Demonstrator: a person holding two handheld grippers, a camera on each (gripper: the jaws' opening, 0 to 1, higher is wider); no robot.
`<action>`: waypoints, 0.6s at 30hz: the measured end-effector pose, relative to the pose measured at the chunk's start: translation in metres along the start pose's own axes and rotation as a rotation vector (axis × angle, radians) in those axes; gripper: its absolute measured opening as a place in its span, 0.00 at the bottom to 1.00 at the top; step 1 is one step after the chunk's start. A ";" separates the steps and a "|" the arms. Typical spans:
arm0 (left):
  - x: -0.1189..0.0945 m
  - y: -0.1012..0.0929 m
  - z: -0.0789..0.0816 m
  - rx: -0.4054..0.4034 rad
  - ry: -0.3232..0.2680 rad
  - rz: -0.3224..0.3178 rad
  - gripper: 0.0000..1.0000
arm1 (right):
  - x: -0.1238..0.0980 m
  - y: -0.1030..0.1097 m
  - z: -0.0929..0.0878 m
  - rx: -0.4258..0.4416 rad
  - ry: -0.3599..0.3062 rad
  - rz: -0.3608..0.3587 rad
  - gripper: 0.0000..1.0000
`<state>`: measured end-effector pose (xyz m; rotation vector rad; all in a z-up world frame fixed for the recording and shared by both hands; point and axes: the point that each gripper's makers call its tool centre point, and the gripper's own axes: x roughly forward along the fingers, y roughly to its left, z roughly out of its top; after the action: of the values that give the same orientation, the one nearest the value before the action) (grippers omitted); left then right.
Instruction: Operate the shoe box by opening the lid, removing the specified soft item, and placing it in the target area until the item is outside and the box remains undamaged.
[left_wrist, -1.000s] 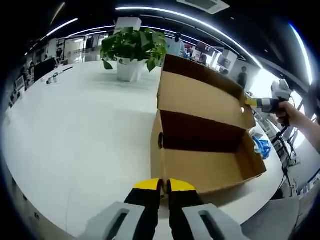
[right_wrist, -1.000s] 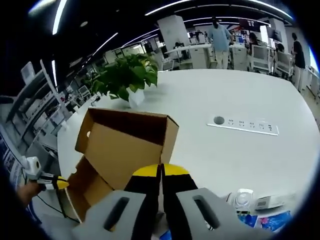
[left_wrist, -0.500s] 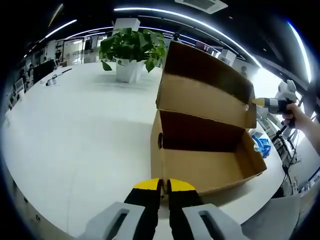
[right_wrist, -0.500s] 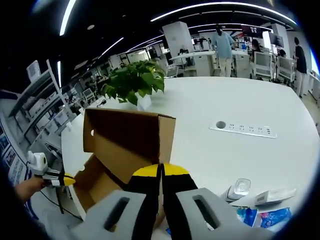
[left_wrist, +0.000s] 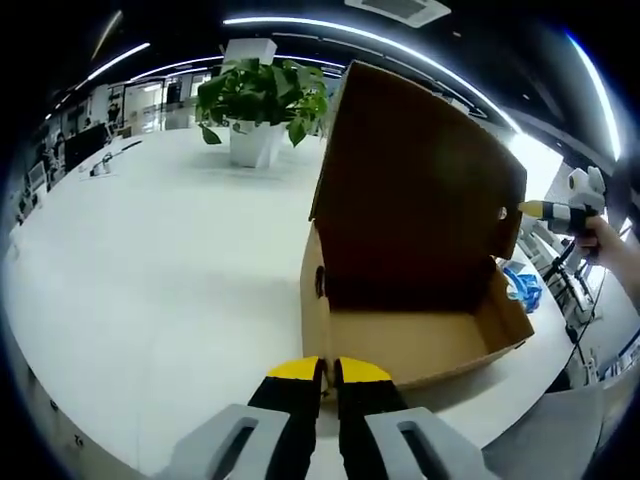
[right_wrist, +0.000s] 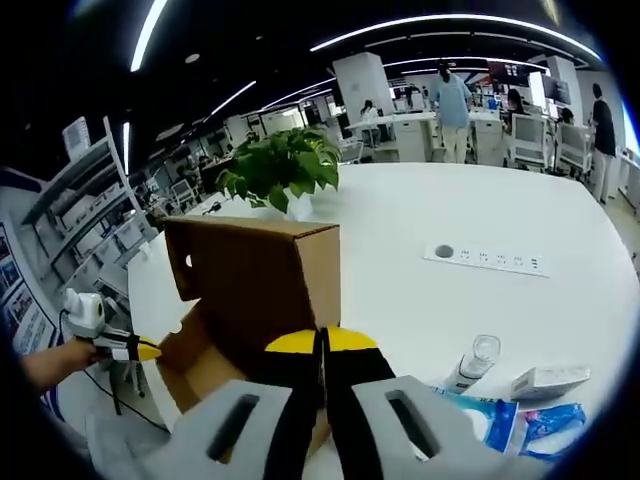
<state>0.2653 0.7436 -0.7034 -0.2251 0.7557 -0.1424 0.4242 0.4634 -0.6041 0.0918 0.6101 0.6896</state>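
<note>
Your shoe box (left_wrist: 400, 330) sits on the white table (left_wrist: 150, 270), its lid (left_wrist: 420, 200) standing up; both grippers, left (left_wrist: 327, 371) and right (right_wrist: 321, 343), have jaws pressed together on nothing; the soft item isn't visible; removal and placement remain.

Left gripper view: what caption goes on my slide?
Cardboard shoe box with lid raised on a white table, potted plant behind.

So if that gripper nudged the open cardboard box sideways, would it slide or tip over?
Probably slide: the shoe box looks like thin cardboard, likely light, on a smooth white table. Its raised lid stands tall, so a high push might tip or fold it.
</note>
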 end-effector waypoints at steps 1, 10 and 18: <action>0.000 0.000 0.000 0.004 0.001 0.002 0.05 | -0.002 0.002 -0.001 -0.007 -0.002 -0.002 0.00; 0.000 -0.001 0.000 0.037 0.015 0.023 0.05 | -0.012 0.009 -0.010 -0.027 -0.031 -0.015 0.00; -0.001 -0.001 0.000 0.062 0.022 0.032 0.05 | -0.020 0.015 -0.021 -0.027 -0.050 -0.016 0.00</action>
<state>0.2646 0.7427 -0.7028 -0.1523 0.7748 -0.1378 0.3923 0.4602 -0.6071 0.0785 0.5532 0.6785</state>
